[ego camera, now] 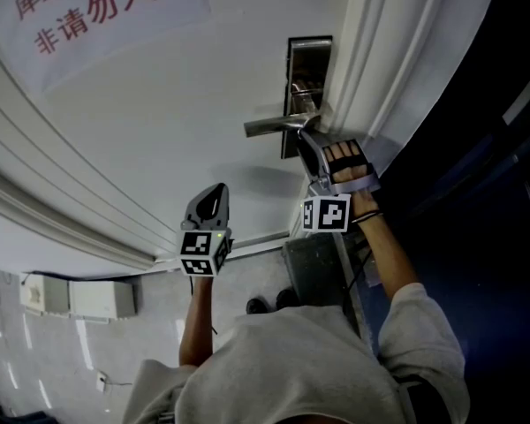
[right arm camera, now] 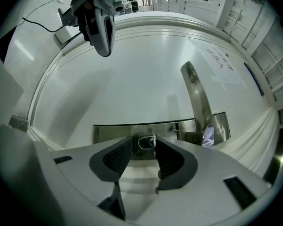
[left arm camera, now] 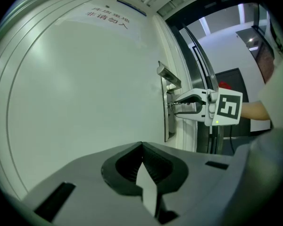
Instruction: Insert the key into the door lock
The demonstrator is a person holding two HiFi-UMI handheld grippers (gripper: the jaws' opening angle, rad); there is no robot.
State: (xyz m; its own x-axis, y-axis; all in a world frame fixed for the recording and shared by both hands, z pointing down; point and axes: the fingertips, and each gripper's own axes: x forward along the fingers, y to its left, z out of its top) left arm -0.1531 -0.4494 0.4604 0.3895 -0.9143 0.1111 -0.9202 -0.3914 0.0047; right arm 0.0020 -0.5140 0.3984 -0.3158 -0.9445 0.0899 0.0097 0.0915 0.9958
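On the white door (ego camera: 159, 122), a steel lock plate (right arm camera: 113, 131) carries a lever handle (right arm camera: 198, 98). A small metal key (right arm camera: 147, 142) sticks out of the plate below the handle. My right gripper (right arm camera: 140, 149) is open at the plate, with the key's head between its jaw tips and the pads clear of it. In the head view, the right gripper (ego camera: 307, 140) sits just under the handle (ego camera: 278, 127), and the key is hidden there. Left of it, my left gripper (ego camera: 214, 193) is shut on nothing and stays off the door. The left gripper view shows the right gripper (left arm camera: 175, 105) against the plate (left arm camera: 167, 126).
A paper notice (ego camera: 88, 11) with red characters is stuck on the door. The moulded door frame (ego camera: 380, 69) runs beside the lock, with a dark opening (ego camera: 486, 193) past it. A white box (ego camera: 79, 299) and the person's shoes (ego camera: 269, 304) are on the floor.
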